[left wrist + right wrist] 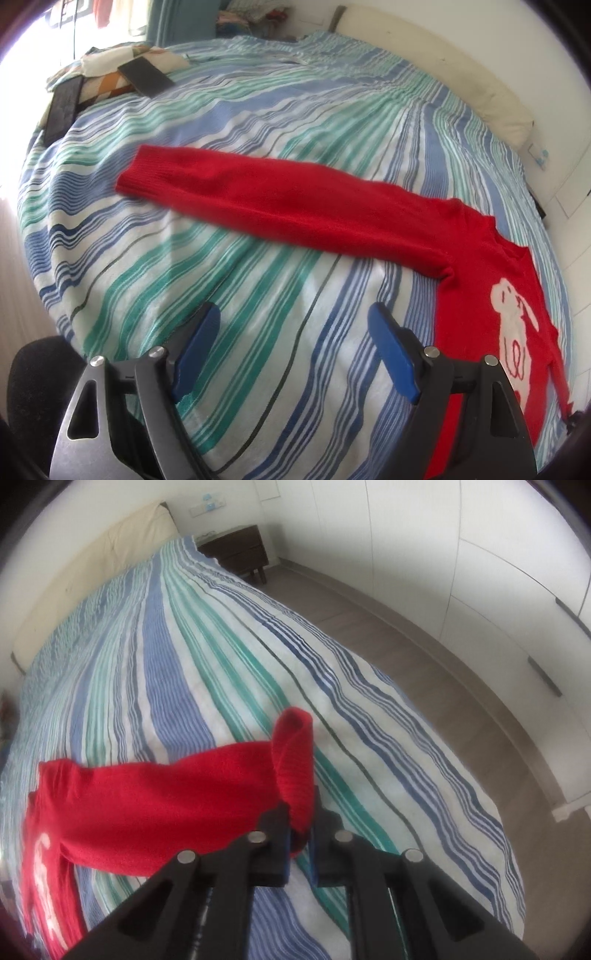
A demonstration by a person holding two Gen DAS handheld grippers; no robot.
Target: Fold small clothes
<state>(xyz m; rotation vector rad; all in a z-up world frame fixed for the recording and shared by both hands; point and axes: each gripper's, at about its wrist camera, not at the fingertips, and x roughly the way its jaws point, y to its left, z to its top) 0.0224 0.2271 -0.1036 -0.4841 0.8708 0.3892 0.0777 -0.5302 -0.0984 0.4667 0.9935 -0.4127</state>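
Observation:
A small red sweater (pixel 476 258) with a white dog picture lies on the striped bedspread (pixel 258 295). One sleeve (pixel 258 199) lies stretched out flat to the left in the left wrist view. My left gripper (pixel 295 332) is open and empty, hovering above the bedspread below that sleeve. In the right wrist view my right gripper (pixel 299 834) is shut on the cuff of the other sleeve (pixel 291 760) and holds it lifted off the bed; the sweater body (pixel 92 823) lies to the left.
Pillows and dark flat objects (pixel 147 75) lie at the far left of the bed. A cream headboard (pixel 461 81) runs along the back. A dark nightstand (pixel 236 550), wooden floor (pixel 424 646) and white wardrobe doors (pixel 498 572) are to the right of the bed.

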